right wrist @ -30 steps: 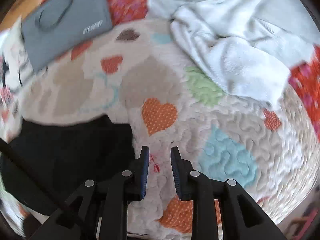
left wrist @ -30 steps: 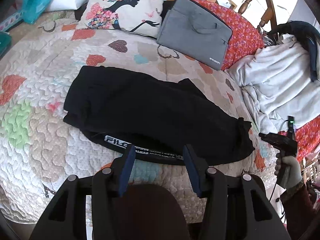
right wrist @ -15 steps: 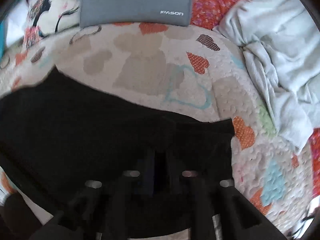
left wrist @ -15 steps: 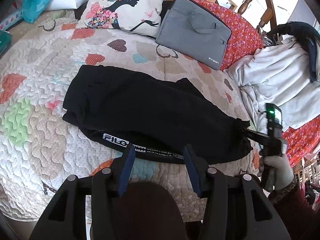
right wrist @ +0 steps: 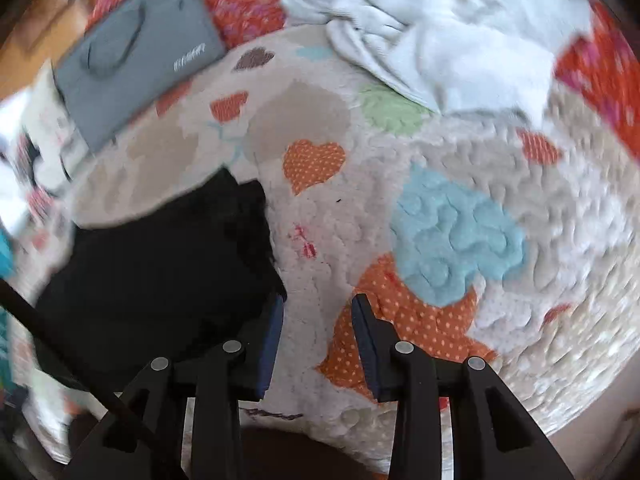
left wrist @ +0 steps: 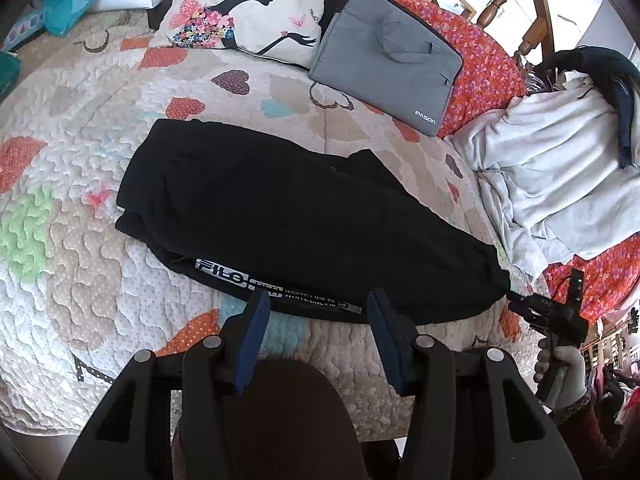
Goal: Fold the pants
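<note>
At the six o'clock edge of your left wrist view, your left gripper (left wrist: 316, 308) hangs with its blue-padded fingers (left wrist: 253, 330) spread well apart and nothing between them. Just beyond the fingertips, filling the middle of the view, lie the black pants (left wrist: 296, 224), folded lengthwise into a long band on the heart-patterned quilt (left wrist: 80, 264). The band runs from about ten o'clock to about four o'clock, with a white printed strip along its near edge. At four o'clock your right hand (left wrist: 560, 372), in a pale glove, holds the right gripper (left wrist: 516, 305) with its tip right at the cuffed end of the pants; you cannot tell from this side how its fingers stand. At one o'clock a grey laptop bag (left wrist: 384, 52) leans on a red floral cushion (left wrist: 484, 68). At twelve o'clock sits a pillow printed with a woman's silhouette (left wrist: 248, 8), and at three o'clock a heap of white cloth (left wrist: 560, 184).

From your right wrist view, which is blurred, your right gripper (right wrist: 318, 326) sits at six o'clock with its fingers parted, gripping nothing, above bare quilt (right wrist: 460, 168). The pants (right wrist: 160, 276) fill the eight o'clock area, their edge just beside the left fingertip. The grey bag (right wrist: 136, 60) lies at ten o'clock, and the white cloth (right wrist: 440, 28) at one o'clock.
</note>
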`<state>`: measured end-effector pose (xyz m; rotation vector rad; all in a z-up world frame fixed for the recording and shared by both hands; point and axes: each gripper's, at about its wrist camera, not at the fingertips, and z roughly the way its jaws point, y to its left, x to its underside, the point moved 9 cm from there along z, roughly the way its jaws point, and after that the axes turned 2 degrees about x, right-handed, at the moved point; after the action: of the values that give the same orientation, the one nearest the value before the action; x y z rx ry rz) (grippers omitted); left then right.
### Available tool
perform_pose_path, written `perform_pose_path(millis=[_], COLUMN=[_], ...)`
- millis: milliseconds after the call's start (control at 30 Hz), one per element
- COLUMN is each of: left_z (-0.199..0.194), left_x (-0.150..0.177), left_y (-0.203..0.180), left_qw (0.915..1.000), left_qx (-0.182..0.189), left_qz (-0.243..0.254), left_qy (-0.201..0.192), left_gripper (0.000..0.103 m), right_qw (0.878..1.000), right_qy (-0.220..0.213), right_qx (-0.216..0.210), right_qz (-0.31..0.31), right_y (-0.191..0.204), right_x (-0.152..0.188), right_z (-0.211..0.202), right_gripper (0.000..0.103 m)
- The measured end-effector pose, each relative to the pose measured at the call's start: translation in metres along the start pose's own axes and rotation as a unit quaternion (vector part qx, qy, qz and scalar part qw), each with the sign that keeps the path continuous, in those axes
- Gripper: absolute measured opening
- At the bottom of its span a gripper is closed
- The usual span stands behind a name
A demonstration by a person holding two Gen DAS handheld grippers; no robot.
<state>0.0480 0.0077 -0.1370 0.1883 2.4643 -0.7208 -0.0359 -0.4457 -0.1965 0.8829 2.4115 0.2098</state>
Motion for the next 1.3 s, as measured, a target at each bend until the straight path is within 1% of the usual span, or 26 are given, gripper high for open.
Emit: perform_pose_path(millis=[67,100,133,167,200,233,267,333,433,533,567,633,700,833,933,967,1000,1033,1067,1100,1167,1267,1300], left_z=[0.000,0.000,0.001,0.000,0.001,0.000,-0.002,-0.005,-0.005,-0.004,-0.003,-0.001,0.000,0.000,0.001,0.001,0.002,0.002,0.001,-0.001,-0.004,-0.007,-0.007], left_x=[0.001,0.001,0.002,0.003,0.004,0.005,0.006,0.006,0.007,0.008,0.009,0.010,0.010,0.009,0.010,0.010,0.011,0.011,0.011,0.011,0.010,0.006,0.004], left_y=[-0.001,-0.003,-0.005,-0.008,-0.011,-0.014,-0.017,-0.020,-0.020,-0.021,-0.021,-0.022,-0.023,-0.022,-0.020,-0.020,-0.021,-0.021,-0.022,-0.023,-0.023,-0.019,-0.018], left_qw=[1.0000,1.0000,1.0000,1.0000,1.0000,0.9999,0.9998,0.9995,0.9995,0.9997,0.9997,0.9996,0.9996,0.9997,0.9998,0.9998,0.9997,0.9997,0.9996,0.9996,0.9994,0.9994,0.9994], left_qx=[0.002,0.002,0.002,0.001,0.000,-0.002,-0.005,-0.010,-0.009,-0.007,-0.006,-0.006,-0.005,-0.002,-0.002,-0.003,-0.004,-0.005,-0.008,-0.011,-0.015,-0.022,-0.024], left_qz=[-0.001,-0.001,0.001,0.005,0.008,0.014,0.020,0.031,0.031,0.025,0.024,0.025,0.026,0.023,0.019,0.019,0.020,0.021,0.023,0.025,0.029,0.027,0.025], left_qy=[0.002,0.003,0.004,0.005,0.006,0.006,0.005,0.003,0.003,0.005,0.007,0.009,0.009,0.007,0.008,0.010,0.011,0.012,0.012,0.011,0.009,0.006,0.005], left_gripper=[0.050,0.050,0.050,0.050,0.050,0.050,0.050,0.050,0.051,0.051,0.051,0.051,0.051,0.051,0.051,0.051,0.051,0.051,0.051,0.051,0.051,0.051,0.051], right_qw=[0.998,0.997,0.996,0.995,0.994,0.993,0.993,0.987,0.977,0.957,0.954,0.955,0.958,0.973,0.979,0.981,0.980,0.978,0.976,0.976,0.976,0.979,0.980], right_qy=[-0.001,0.001,0.003,0.010,0.020,0.030,0.020,0.010,0.019,0.024,0.021,0.022,0.024,0.024,0.012,0.016,0.024,0.040,0.061,0.061,0.048,0.019,0.015], right_qx=[-0.055,-0.073,-0.087,-0.096,-0.101,-0.103,-0.108,-0.145,-0.193,-0.254,-0.262,-0.259,-0.251,-0.199,-0.177,-0.174,-0.177,-0.183,-0.187,-0.182,-0.186,-0.179,-0.176], right_qz=[0.023,0.029,0.033,0.033,0.035,0.042,0.052,0.069,0.086,0.136,0.144,0.143,0.138,0.111,0.098,0.089,0.085,0.088,0.097,0.101,0.100,0.091,0.087], right_y=[0.006,0.010,0.014,0.022,0.025,0.027,0.029,0.038,0.041,0.036,0.035,0.037,0.039,0.039,0.044,0.050,0.054,0.059,0.063,0.062,0.062,0.055,0.054], right_x=[-0.006,-0.008,-0.010,-0.011,-0.011,-0.010,-0.012,-0.015,-0.014,-0.011,-0.012,-0.013,-0.013,-0.007,-0.008,-0.009,-0.010,-0.008,-0.006,-0.007,-0.014,-0.029,-0.032], right_z=[0.000,0.003,0.008,0.019,0.029,0.038,0.039,0.035,0.030,0.021,0.019,0.019,0.020,0.028,0.035,0.038,0.042,0.049,0.058,0.060,0.052,0.035,0.033], right_gripper=[0.041,0.044,0.051,0.055,0.056,0.060,0.067,0.077,0.077,0.077,0.079,0.084,0.085,0.086,0.088,0.082,0.070,0.039,0.025,0.023,0.019,0.017,0.017])
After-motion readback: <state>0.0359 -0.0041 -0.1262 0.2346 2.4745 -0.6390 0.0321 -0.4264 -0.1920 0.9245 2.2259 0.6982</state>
